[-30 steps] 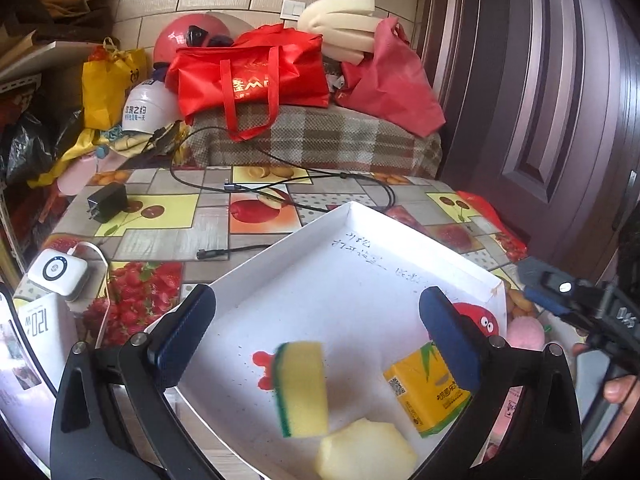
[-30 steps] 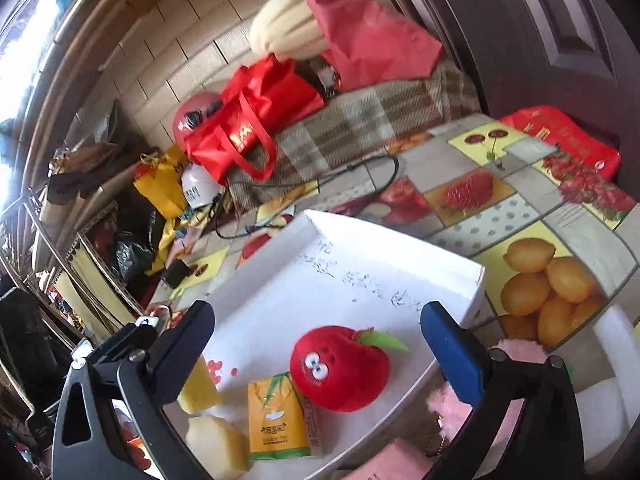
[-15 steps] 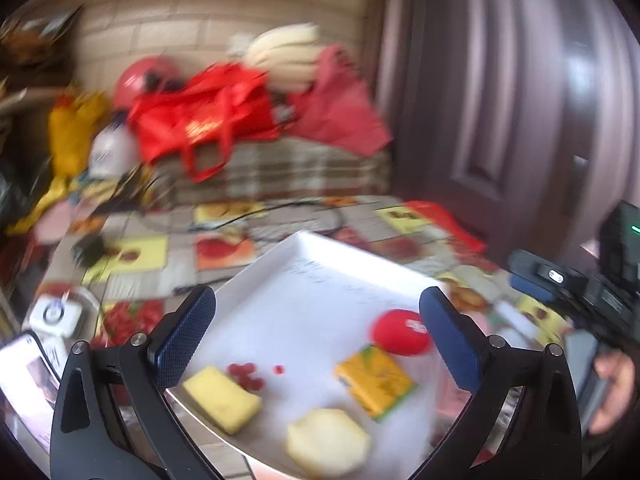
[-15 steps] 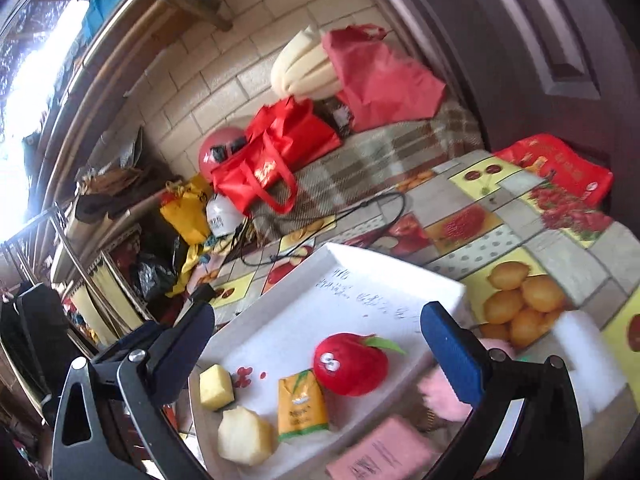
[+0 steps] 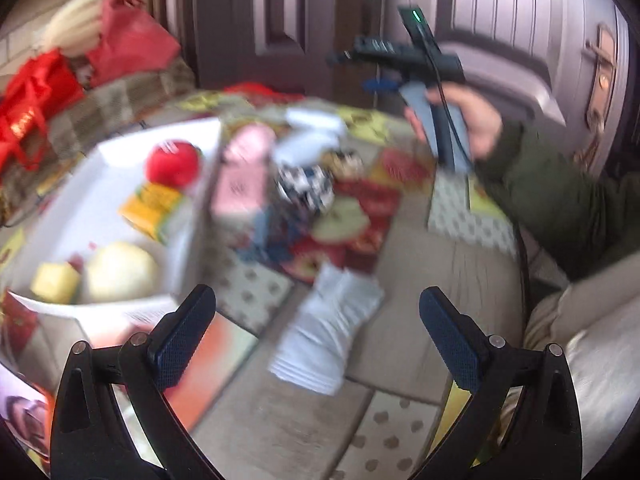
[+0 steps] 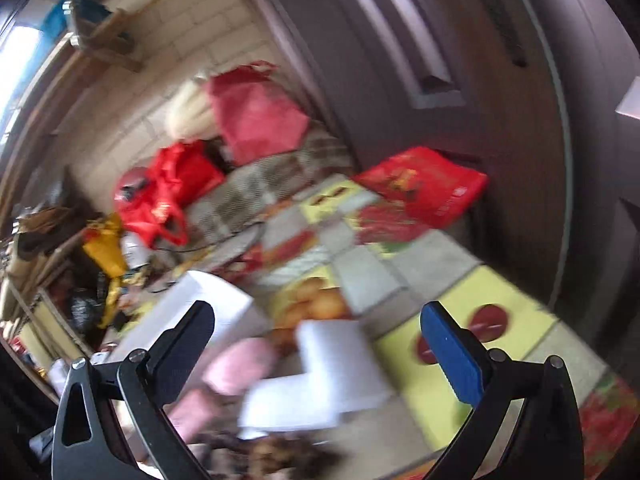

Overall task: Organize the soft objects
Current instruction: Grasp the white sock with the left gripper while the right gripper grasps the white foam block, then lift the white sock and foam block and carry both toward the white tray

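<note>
At the bottom of the left wrist view, the left gripper (image 5: 318, 320) is hanging wide apart with nothing between its fingers, above the fruit-patterned tablecloth (image 5: 420, 256). Just beyond it, in the lower middle of the frame, a folded white cloth (image 5: 328, 332) is lying flat on the table. At the left edge, a white tray (image 5: 100, 184) is holding a yellow sponge (image 5: 54, 282), a pale round pad (image 5: 120, 272), a yellow juice carton (image 5: 152, 206) and a red plush apple (image 5: 172, 162). Just right of the tray, a pink item (image 5: 240, 182) and a black-and-white patterned bundle (image 5: 306, 186) are sitting on the table, both blurred. In the upper right, a hand (image 5: 476, 120) in a dark green sleeve is gripping the handle of the other tool. In the right wrist view, the right gripper (image 6: 318, 338) is also standing wide and empty, with a white foam block (image 6: 324, 376) and a pink soft thing (image 6: 240, 364) lying blurred between its fingers and below them, and red bags (image 6: 256, 116) are sitting far off in the upper left.
</note>
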Available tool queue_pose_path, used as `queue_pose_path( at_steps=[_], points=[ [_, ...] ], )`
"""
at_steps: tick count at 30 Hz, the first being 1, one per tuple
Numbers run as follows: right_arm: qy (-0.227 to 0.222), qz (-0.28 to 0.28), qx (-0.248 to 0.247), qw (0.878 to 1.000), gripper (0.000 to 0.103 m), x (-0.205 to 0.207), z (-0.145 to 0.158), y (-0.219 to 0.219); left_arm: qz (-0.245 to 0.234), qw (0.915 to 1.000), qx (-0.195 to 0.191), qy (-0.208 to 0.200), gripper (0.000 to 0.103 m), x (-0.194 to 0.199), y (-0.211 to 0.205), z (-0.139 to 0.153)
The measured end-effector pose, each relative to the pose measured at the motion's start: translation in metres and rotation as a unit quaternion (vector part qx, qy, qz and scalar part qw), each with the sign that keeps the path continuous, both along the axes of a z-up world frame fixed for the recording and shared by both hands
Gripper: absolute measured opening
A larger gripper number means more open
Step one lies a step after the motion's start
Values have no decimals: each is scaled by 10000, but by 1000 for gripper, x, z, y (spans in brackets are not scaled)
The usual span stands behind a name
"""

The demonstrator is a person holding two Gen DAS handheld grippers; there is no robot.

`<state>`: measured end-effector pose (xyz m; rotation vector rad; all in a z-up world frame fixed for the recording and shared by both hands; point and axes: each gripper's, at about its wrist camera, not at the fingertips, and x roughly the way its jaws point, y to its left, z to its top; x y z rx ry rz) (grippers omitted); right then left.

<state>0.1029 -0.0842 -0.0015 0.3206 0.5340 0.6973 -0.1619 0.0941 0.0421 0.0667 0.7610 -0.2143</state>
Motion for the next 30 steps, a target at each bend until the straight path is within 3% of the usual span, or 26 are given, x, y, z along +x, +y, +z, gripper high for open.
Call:
queue_pose_path(
  at_steps=[6,12,14,20,21,22,23,24,26,30],
  points=[
    [517,229,-356,9978,103,22,-25,21,204,9986,-242,427,102,16,3,-26],
    [977,430,-342,9937,103,31,-46,30,44,9982,-170,575,102,17,-7,-32],
    [1004,490,-436,9928,98,31,-50,37,28,9980,-207,601,95,19,-8,-33],
    [807,612,-790,9917,96,22,-49,52,84,9972,-48,742,95,24,-10,-38],
    [780,655,-851,9911,92,21,-49,55,86,9972,0,748,94,24,-11,-38],
    [789,710,-890,9904,75,20,-50,57,79,9972,31,746,89,24,-12,-39],
    [834,721,-933,9895,49,21,-51,59,75,9974,68,719,76,23,-13,-38],
    [914,743,-934,9886,36,22,-54,60,85,9975,79,691,68,22,-13,-38],
    [971,758,-811,9891,27,24,-55,57,117,9979,-14,640,35,22,-10,-36],
    [1173,737,-459,9893,19,28,-60,45,139,9980,-86,609,35,22,-7,-35]
  ],
)
